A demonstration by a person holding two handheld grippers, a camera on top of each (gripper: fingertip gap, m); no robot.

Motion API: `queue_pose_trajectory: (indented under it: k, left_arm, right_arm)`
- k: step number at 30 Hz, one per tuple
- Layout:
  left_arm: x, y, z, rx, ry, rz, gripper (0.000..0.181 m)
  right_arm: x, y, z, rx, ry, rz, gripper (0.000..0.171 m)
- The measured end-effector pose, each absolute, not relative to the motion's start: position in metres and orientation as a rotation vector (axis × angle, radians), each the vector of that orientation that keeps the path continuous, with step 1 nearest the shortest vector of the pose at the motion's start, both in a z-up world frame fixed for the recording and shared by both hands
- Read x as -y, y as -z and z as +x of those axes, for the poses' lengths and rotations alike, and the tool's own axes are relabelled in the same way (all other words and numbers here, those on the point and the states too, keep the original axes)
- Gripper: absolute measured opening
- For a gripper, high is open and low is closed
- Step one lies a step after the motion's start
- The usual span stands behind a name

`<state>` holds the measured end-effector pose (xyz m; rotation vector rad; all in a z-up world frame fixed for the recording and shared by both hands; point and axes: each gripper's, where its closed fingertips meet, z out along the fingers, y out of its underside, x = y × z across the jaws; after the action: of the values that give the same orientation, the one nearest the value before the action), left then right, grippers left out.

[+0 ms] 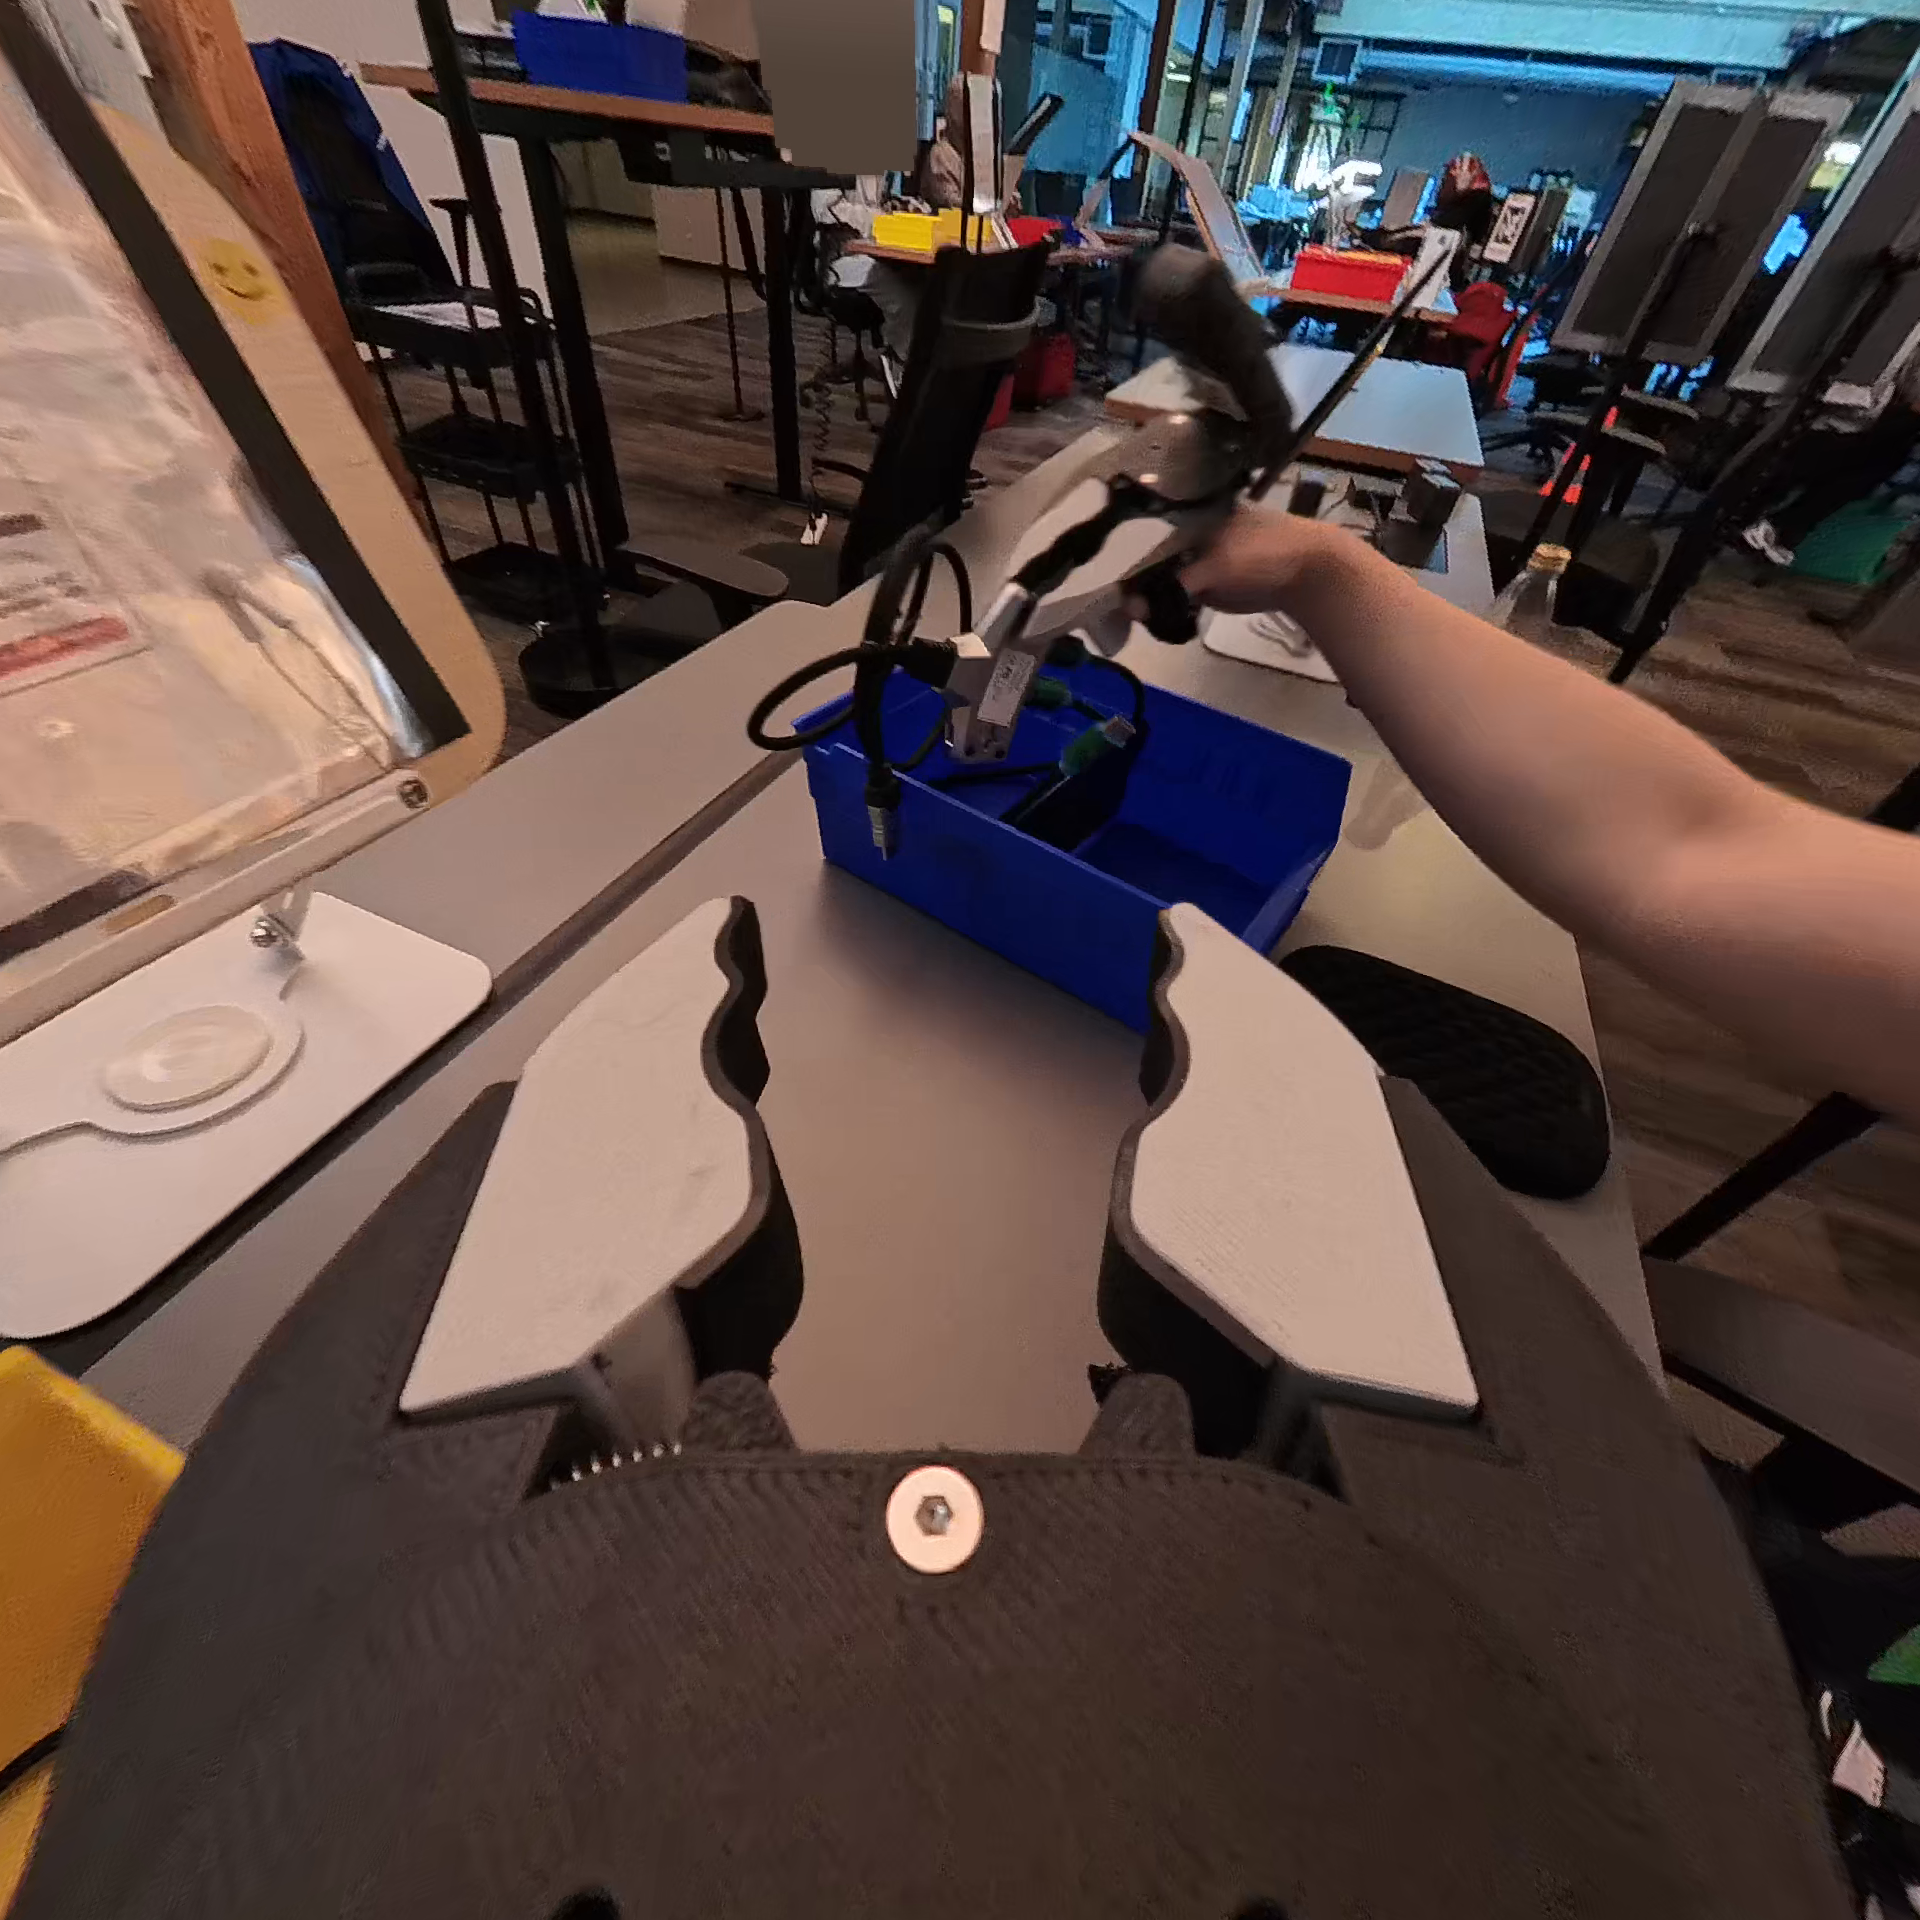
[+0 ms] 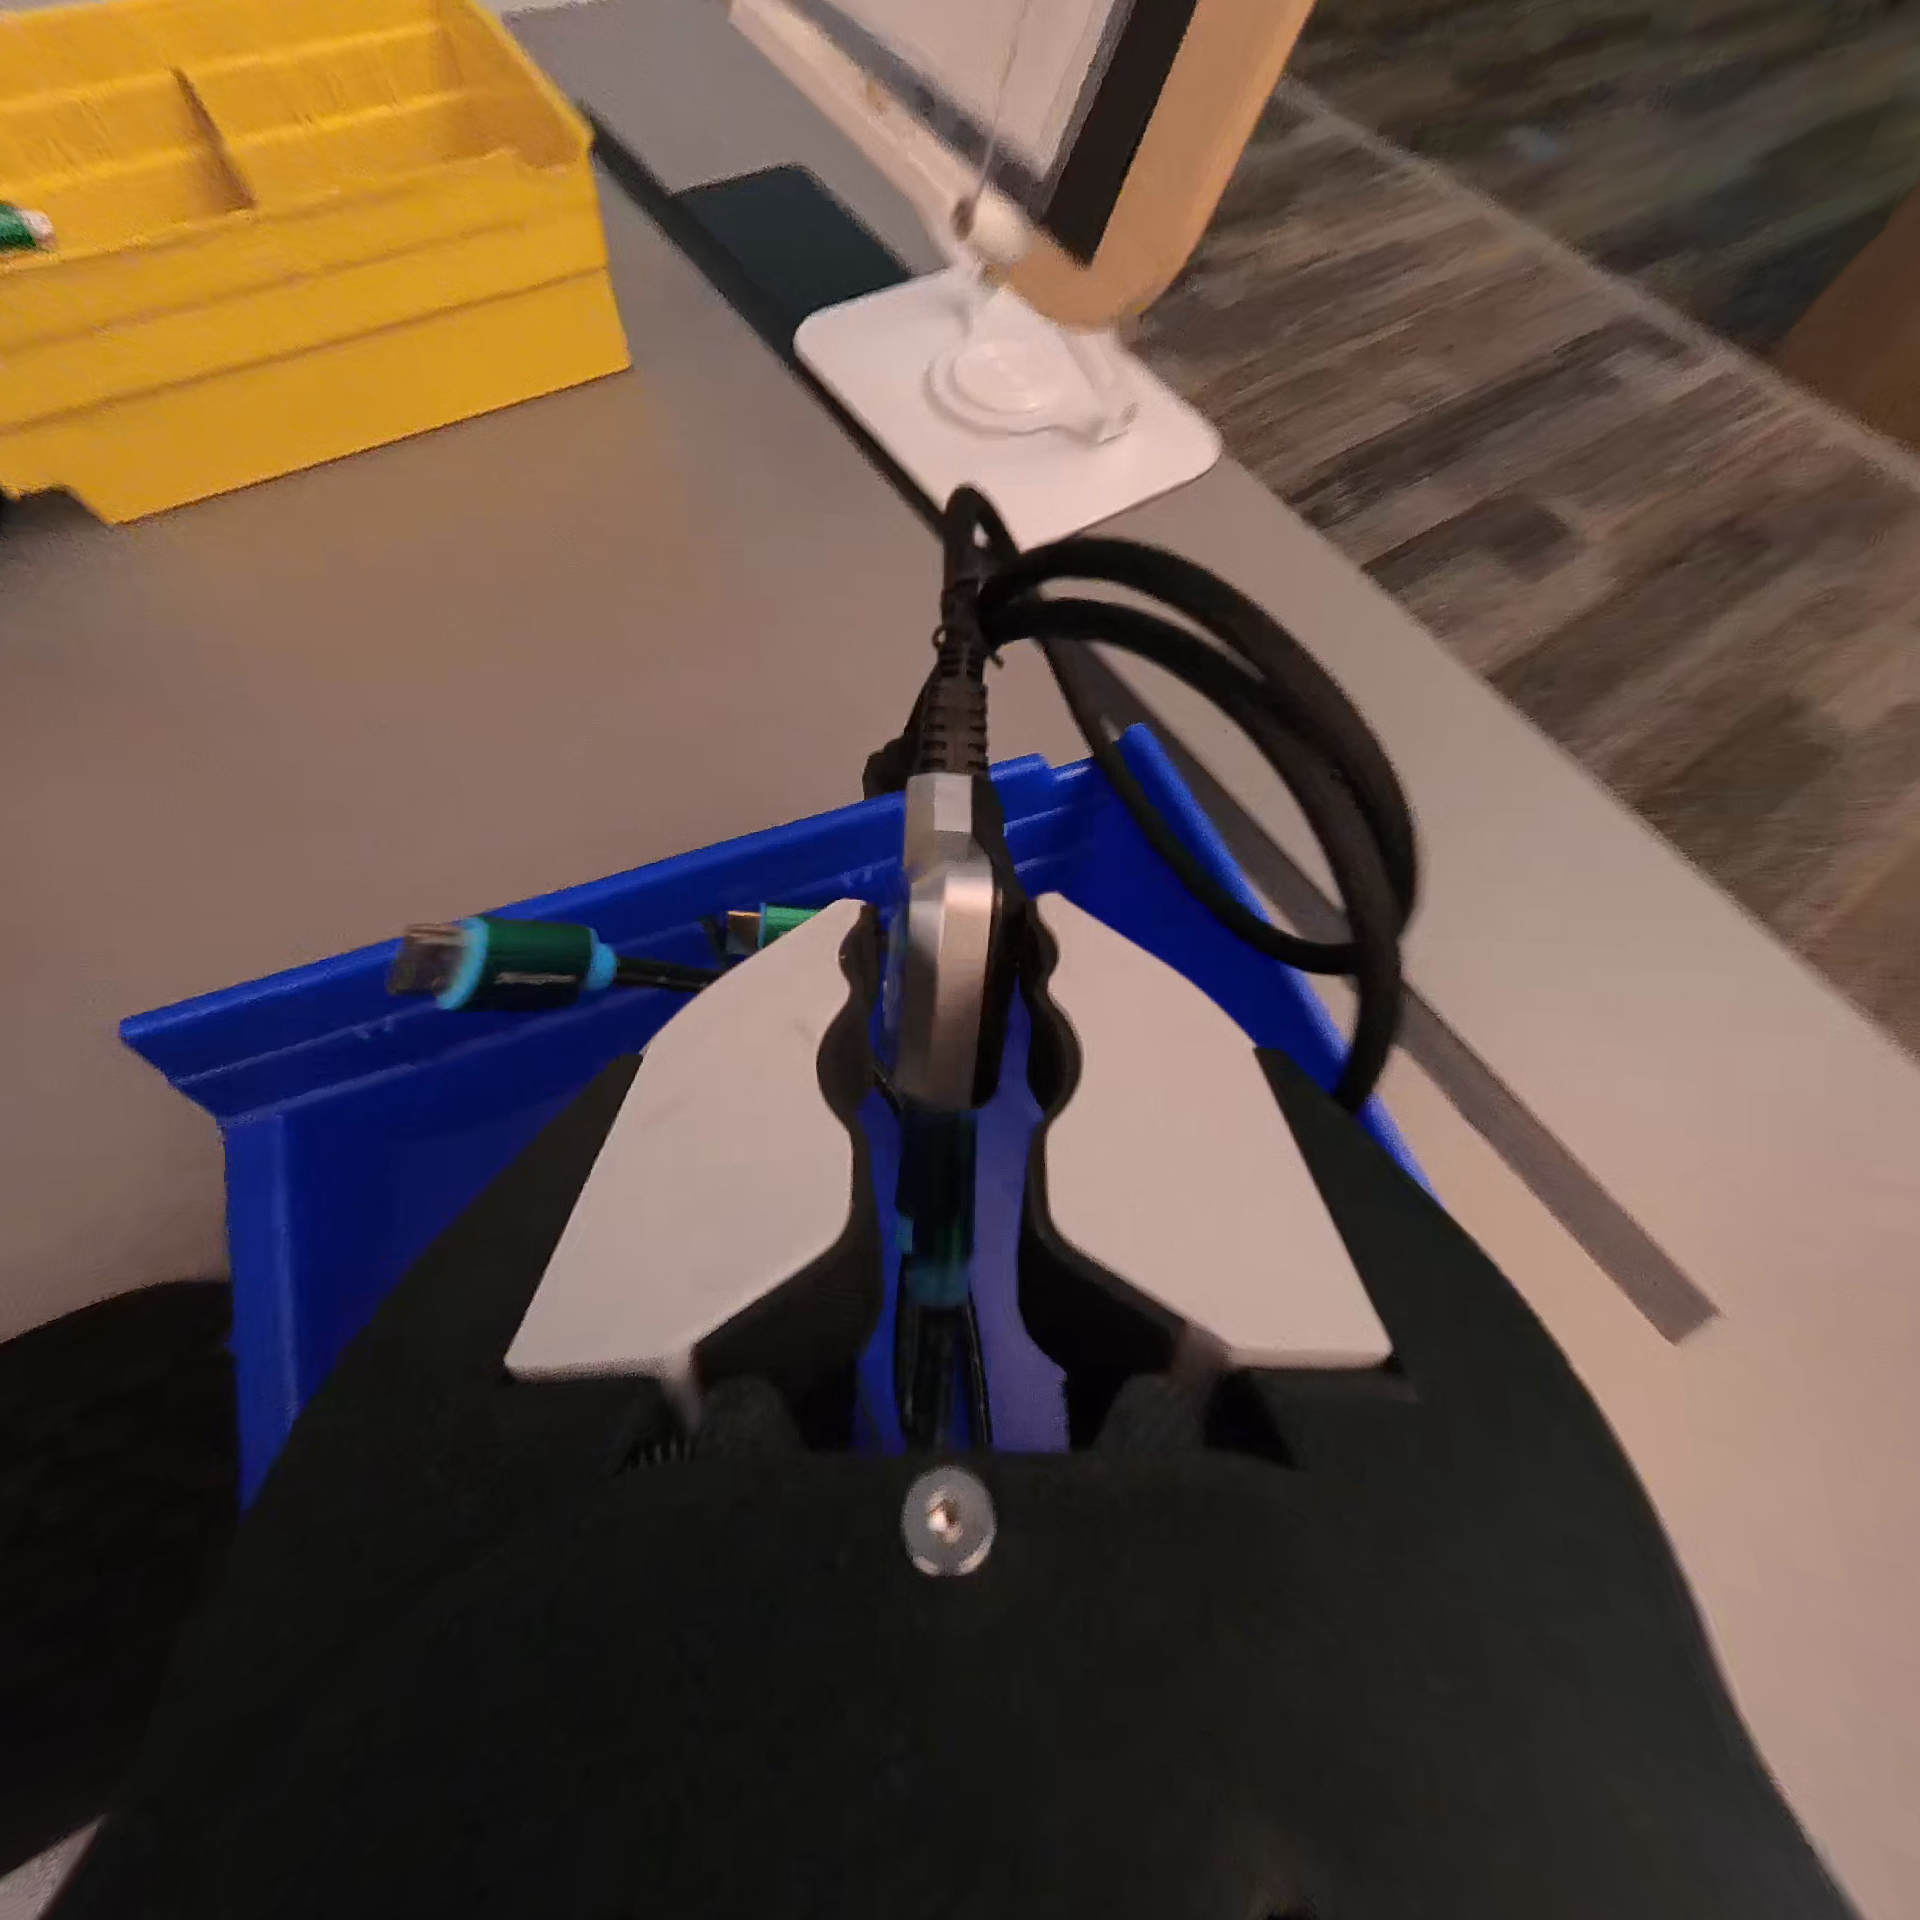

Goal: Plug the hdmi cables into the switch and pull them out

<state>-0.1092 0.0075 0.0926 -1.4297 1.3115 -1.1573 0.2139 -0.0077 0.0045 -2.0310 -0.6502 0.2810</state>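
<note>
A: From the left wrist view, what do you get?

B: The left gripper point(image 1: 951, 971) hangs over the grey table point(image 1: 644, 790), its fingers spread wide with nothing between them. Past it sits a blue bin point(image 1: 1049, 894), and above the bin the right gripper point(image 1: 977, 717), held by a person's hand point(image 1: 1247, 566), carries a small silver HDMI switch point(image 1: 992, 691). The switch's black cable point(image 1: 883, 665) loops down, its plug dangling just outside the bin's near wall.

A: And the right wrist view?

B: Up close, the right gripper point(image 2: 940, 997) has its fingers pressed on the flat sides of the switch point(image 2: 945, 966), which stands edge-on above the bin point(image 2: 582, 935). The black cable point(image 2: 1247, 748) coils off to the right.

A: Where are the HDMI cables?

B: In the bin. A green-collared HDMI plug point(image 2: 499, 966) pokes up over the far rim, and another point(image 2: 774, 923) lies beside it. Only this view shows the yellow bin point(image 2: 312, 312) beyond; only the left view shows the open workshop behind.
</note>
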Motion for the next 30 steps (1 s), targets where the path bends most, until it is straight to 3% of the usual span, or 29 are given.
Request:
queue_pose_trajectory:
  k: [5, 13, 15, 18, 30]
  left_arm:
    - [-0.025, -0.106, -0.138, -1.230, 1.156, -1.452, 0.071]
    - [-0.054, -0.111, -0.186, -1.134, 1.014, -1.535, 0.073]
    - [-0.059, -0.110, -0.200, -1.120, 0.975, -1.562, 0.074]
    - [-0.074, -0.103, -0.230, -1.076, 0.858, -1.640, 0.076]
    - [-0.107, -0.028, -0.327, -1.005, 0.543, -2.095, 0.059]
  right_arm:
    - [0.072, -0.038, 0.273, 0.149, 0.081, -2.001, 0.046]
    - [0.166, 0.085, 0.275, -0.284, -0.106, -2.526, 0.060]
    - [0.161, 0.094, 0.262, -0.273, -0.257, -2.544, 0.031]
    - [0.156, 0.098, 0.289, -0.384, -0.119, -2.583, 0.007]
    - [0.151, 0.102, 0.294, -0.476, -0.139, -2.598, 0.007]
